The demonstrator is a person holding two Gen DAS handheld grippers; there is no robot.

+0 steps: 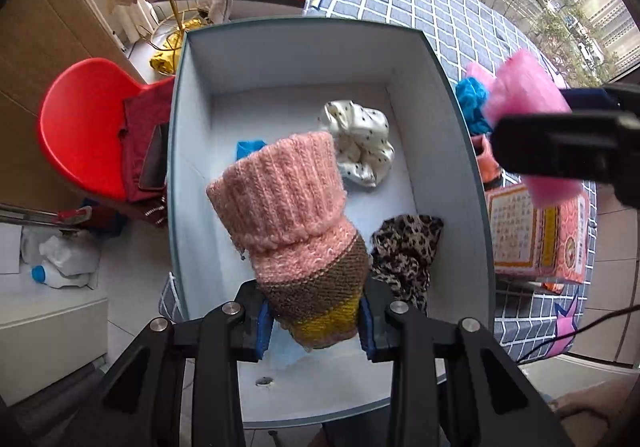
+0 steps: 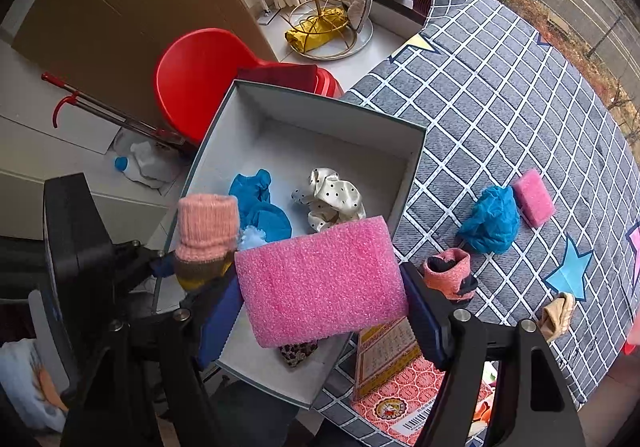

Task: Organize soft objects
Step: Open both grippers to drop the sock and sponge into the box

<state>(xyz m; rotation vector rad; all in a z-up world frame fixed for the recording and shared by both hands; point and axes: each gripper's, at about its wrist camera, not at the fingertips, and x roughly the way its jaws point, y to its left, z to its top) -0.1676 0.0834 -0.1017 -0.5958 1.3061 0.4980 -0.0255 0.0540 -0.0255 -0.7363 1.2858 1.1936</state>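
My left gripper (image 1: 316, 321) is shut on a pink, brown and yellow knit sock (image 1: 292, 215) and holds it above the open white box (image 1: 440, 183); it also shows in the right wrist view (image 2: 206, 239). My right gripper (image 2: 320, 307) is shut on a pink foam sponge (image 2: 320, 281), held over the box's near right edge (image 2: 412, 167). Inside the box lie a polka-dot scrunchie (image 1: 360, 143), a leopard-print cloth (image 1: 404, 251) and a blue cloth (image 2: 260, 207).
On the checked tablecloth (image 2: 500, 95) lie a blue cloth (image 2: 490, 221), a small pink sponge (image 2: 534, 197), an orange sock (image 2: 450, 273) and a beige cloth (image 2: 558, 315). A red patterned carton (image 2: 404, 379) sits beside the box. A red chair (image 1: 84, 123) stands left.
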